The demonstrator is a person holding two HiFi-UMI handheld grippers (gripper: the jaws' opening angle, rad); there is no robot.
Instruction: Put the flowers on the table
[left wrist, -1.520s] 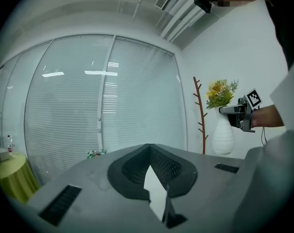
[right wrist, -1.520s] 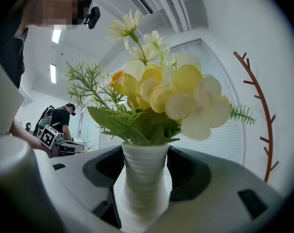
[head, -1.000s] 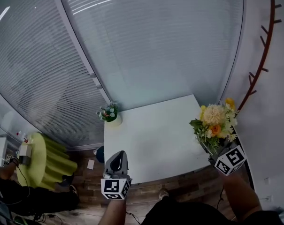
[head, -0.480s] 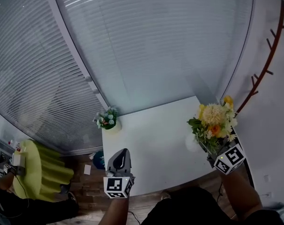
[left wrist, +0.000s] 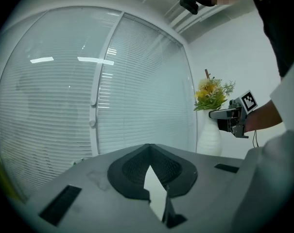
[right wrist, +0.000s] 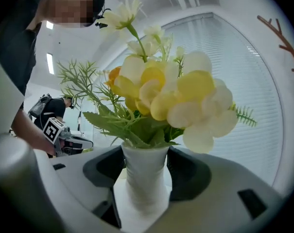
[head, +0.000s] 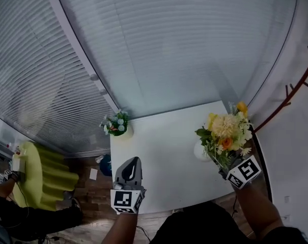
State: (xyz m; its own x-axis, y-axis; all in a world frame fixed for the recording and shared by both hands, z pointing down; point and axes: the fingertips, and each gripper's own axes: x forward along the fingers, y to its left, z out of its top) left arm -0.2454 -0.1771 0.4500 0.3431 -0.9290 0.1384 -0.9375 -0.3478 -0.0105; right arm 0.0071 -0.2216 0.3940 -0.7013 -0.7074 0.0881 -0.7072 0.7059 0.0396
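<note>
A bouquet of yellow, cream and orange flowers stands in a white vase. My right gripper is shut on the vase's neck and holds it upright over the right edge of the white table. In the left gripper view the same flowers and vase show at the right. My left gripper hangs over the table's near edge, its jaws meeting at the tips with nothing between them.
A small pot of pale flowers sits on the table's far left corner. Glass walls with blinds close the back. A brown coat rack stands at the right wall. A green chair and a seated person are at the lower left.
My right gripper has carried the vase of flowers leftward, from beside the table's right edge to over it. The left gripper has hardly moved.
</note>
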